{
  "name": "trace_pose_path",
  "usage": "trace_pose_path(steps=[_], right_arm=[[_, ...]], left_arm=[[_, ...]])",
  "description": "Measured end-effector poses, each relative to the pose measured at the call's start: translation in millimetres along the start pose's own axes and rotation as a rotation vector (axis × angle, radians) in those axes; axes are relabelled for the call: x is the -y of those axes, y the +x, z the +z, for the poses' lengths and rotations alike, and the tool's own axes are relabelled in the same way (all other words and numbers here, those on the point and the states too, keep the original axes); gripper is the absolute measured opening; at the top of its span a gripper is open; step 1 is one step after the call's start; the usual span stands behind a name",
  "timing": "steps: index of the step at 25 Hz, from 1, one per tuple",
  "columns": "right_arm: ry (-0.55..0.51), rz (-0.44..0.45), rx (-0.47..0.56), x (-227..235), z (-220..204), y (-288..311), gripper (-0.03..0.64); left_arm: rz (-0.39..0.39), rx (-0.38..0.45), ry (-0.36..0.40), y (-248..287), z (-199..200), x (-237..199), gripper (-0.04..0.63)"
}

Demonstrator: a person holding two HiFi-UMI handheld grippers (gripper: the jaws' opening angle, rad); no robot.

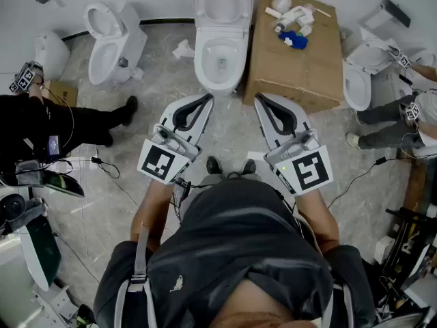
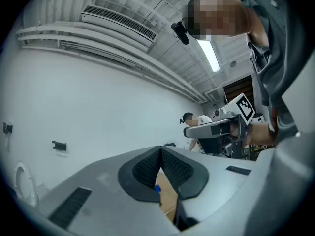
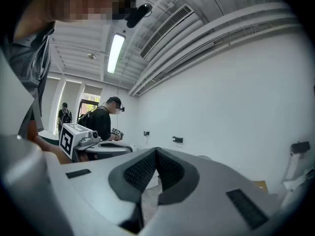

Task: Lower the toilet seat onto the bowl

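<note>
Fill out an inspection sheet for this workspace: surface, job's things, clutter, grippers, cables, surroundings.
Surface: grey mottled floor.
Job's things: white toilet straight ahead; its seat stands raised, not yet on the bowl.
Clutter: cardboard box beside the toilet, with white fittings and a blue item on top; crumpled paper on the floor.
Grippers: left gripper and right gripper both shut, empty, short of the toilet.
Cables: thin black cables across the floor on the left.
Surroundings: other toilets at left and right; other people on both sides.
</note>
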State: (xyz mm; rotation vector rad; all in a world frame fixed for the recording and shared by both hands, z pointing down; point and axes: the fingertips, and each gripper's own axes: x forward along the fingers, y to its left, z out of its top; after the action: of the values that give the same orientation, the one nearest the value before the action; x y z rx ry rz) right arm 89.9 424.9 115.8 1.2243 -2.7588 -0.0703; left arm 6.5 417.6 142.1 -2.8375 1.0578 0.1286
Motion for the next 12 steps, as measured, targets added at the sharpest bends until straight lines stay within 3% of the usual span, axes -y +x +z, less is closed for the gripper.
trace_pose_path(steps=[12], right_arm=[[0.005,-0.020,0.010,2,-1,17,0.008]], left_arm=[[-0.009,-0.002,-0.014,-1,-6,-16,0.003]])
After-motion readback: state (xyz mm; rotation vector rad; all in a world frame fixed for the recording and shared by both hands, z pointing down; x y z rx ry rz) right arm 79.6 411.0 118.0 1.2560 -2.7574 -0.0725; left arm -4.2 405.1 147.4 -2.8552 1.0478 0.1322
